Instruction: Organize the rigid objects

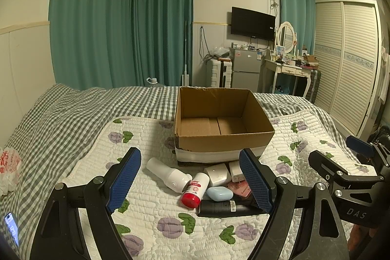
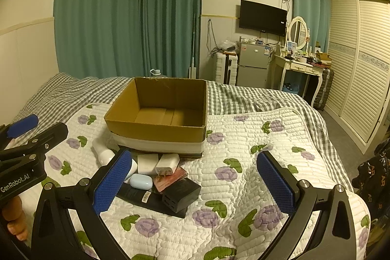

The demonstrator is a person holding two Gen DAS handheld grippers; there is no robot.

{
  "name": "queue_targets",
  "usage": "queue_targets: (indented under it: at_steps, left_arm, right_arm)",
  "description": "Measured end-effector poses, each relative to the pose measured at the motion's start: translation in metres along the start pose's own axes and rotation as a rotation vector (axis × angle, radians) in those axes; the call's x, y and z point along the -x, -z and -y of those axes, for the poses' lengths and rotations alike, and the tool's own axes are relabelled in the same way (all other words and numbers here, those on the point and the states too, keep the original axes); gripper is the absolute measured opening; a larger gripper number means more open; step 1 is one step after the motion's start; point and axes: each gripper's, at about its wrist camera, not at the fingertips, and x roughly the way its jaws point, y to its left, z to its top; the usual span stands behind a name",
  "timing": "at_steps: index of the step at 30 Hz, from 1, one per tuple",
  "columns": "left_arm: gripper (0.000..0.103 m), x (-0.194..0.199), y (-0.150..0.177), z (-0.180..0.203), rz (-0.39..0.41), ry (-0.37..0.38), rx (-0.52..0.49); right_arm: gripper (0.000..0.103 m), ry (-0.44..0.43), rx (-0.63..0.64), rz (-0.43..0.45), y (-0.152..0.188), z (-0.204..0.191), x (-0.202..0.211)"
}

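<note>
An open, empty cardboard box [image 1: 220, 138] [image 2: 156, 132] stands on a floral quilt. In front of it lies a pile: a white bottle [image 1: 168, 174], a red-capped tube [image 1: 195, 189], a light blue case [image 1: 219, 193] [image 2: 141, 181], white chargers [image 1: 218, 173] [image 2: 167, 163], a pink packet [image 2: 171, 179], a black charger block [image 2: 181, 194] and a flat black box [image 1: 224, 208]. My left gripper [image 1: 192, 184] is open, hovering just before the pile. My right gripper [image 2: 195, 184] is open, with the pile at its left finger.
The quilt [image 2: 243, 162] covers a checked bedsheet [image 1: 61, 118]. A phone [image 1: 11, 227] and a plastic bag [image 1: 8, 165] lie at the bed's left. Beyond the bed are a fridge [image 1: 246, 70], a dressing table [image 1: 290, 70] and a wardrobe [image 1: 348, 60].
</note>
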Motion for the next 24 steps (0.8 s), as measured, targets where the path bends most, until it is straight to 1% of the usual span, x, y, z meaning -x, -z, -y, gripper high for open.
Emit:
queue_targets:
  at_steps: [24]
  left_arm:
    - [0.085, -0.0005, 0.0002, -0.0014, -0.001, 0.001, 0.003]
  right_arm:
    - [0.103, -0.009, 0.014, -0.002, -0.0021, -0.0044, -0.0014]
